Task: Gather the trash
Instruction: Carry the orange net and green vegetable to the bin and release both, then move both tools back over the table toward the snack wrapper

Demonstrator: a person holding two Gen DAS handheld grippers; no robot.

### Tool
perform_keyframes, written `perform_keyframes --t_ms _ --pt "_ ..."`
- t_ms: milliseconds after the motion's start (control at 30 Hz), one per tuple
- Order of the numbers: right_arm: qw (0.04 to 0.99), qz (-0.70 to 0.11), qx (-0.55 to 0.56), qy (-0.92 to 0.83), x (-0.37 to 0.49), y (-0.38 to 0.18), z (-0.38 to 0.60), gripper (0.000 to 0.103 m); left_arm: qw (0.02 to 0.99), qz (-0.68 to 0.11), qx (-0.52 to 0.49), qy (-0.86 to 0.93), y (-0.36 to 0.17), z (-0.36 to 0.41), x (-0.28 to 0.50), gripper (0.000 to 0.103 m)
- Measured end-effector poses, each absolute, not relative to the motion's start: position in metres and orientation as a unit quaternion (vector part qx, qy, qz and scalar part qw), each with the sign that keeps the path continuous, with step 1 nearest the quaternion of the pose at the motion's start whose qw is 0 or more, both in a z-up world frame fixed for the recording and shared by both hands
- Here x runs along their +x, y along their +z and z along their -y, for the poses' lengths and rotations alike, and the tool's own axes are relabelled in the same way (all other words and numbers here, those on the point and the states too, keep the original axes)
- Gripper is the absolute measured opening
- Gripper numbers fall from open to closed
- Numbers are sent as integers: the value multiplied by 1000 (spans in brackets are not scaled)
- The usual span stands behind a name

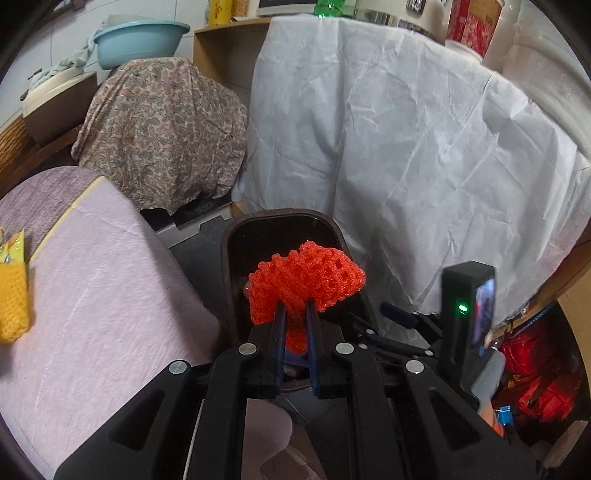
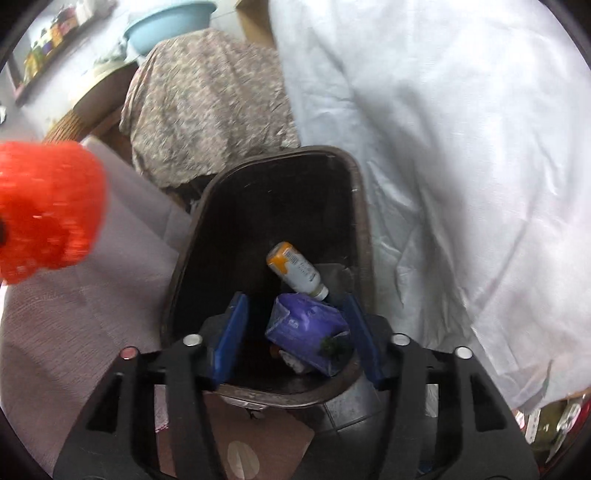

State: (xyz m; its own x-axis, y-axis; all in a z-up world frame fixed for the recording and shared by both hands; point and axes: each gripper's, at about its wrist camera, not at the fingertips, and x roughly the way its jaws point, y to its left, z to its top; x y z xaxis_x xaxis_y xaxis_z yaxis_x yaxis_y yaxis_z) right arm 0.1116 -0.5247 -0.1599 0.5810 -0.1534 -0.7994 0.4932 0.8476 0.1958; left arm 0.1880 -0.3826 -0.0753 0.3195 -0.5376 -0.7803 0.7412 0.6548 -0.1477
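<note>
Bin (image 1: 236,236) interior behind red netting (image 1: 306,284)

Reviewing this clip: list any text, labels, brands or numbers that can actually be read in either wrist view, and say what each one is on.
None can be read.
Bottle in the trash bin: barcode and print on its label, too small and blurred.
Purple packet in the bin: pale marks, illegible.
Red patterned box on the shelf: no letters can be made out.
Yellow container on the shelf: print too small to read.
</note>
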Motion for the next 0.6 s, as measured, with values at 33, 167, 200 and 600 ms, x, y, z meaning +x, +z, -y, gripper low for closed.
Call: perform_keyframes --t_ms 33,167,200,600 --pt "865 -416 205 -191 109 -160 526 56 802 -430 122 -396 -80 389 189 11" --pt "863 -403 214 -217 90 -159 536 60 796 -438 135 -395 -93 411 191 11" --pt "862 -402 214 -225 86 -159 539 60 795 -439 138 -395 -95 415 191 11" --pt "857 -392 199 -270 60 -154 558 60 811 -412 137 -393 -87 423 185 72"
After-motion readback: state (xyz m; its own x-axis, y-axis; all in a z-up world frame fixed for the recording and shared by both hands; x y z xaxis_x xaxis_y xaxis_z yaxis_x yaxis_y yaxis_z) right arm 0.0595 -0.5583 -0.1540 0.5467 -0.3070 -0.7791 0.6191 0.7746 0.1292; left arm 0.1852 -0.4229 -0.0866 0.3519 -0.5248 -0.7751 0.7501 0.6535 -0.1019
